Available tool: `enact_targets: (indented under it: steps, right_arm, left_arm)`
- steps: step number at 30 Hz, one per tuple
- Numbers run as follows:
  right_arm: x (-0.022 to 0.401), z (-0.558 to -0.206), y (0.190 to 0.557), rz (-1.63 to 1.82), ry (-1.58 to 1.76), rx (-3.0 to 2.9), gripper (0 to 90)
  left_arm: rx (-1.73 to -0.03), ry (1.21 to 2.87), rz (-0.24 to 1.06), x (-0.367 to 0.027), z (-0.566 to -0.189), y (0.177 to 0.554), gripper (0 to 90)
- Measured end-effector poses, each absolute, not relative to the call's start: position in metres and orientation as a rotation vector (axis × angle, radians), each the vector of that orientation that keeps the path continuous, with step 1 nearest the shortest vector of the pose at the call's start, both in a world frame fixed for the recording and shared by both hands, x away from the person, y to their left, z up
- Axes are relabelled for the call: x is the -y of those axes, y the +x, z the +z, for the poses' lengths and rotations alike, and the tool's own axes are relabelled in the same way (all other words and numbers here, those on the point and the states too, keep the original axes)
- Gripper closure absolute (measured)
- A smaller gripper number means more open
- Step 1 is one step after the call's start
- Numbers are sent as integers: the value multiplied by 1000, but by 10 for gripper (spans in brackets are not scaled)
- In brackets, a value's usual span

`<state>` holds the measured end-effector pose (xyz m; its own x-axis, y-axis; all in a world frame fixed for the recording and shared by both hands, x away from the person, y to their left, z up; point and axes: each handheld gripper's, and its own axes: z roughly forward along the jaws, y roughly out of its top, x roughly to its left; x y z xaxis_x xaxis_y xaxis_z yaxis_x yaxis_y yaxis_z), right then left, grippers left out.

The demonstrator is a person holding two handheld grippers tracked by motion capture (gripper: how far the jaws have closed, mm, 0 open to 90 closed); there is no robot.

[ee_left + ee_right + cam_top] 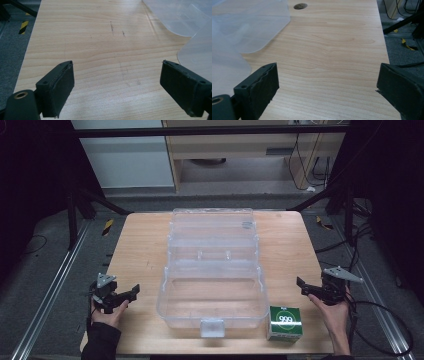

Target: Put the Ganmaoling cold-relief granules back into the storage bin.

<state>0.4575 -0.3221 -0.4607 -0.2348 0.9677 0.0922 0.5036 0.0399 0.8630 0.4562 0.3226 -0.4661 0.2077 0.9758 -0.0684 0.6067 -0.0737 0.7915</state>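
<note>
Sitting in the middle of the light wooden table (140, 245) is a big see-through plastic box (212, 295) with its clear lid (212, 227) lying open and flat behind it; the box is showing nothing inside, and a small clear latch (212, 326) is hanging at its front edge. A little green and white cardboard box (284, 322) with round white marks on its top is standing just beside the front right corner of the big box, near the table's front edge.

The left gripper (131, 292) is resting low at the left side of the table, well apart from the big box; a hand (107, 312) in a dark sleeve is holding it; its jaws are standing wide apart with nothing between them. In the left gripper view the two black jaws are rising over bare wood, and the rounded clear corner of the box (195, 50) is showing at the right.

The right gripper (301, 286) is sitting at the right edge of the table, near the little green box but not touching it; a bare hand (334, 310) is holding it. Its jaws are also standing wide apart and gripping nothing; in the right gripper view the clear plastic (249, 27) is lying at the left, and a small round hole (300, 6) is showing in the wood far ahead.
</note>
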Motion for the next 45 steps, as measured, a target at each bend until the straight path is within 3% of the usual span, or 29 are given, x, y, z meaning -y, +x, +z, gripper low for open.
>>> enact_targets:
  steps: [26,45]
  right_arm:
    - [281,-367,430,1083,1034,-2188,66]
    - [254,-353,412,832,750,-2513,43]
  left_arm:
    - [-1502,1840,656,-321,-475,459,163]
    - [-1488,1880,661,-319,-478,460,164]
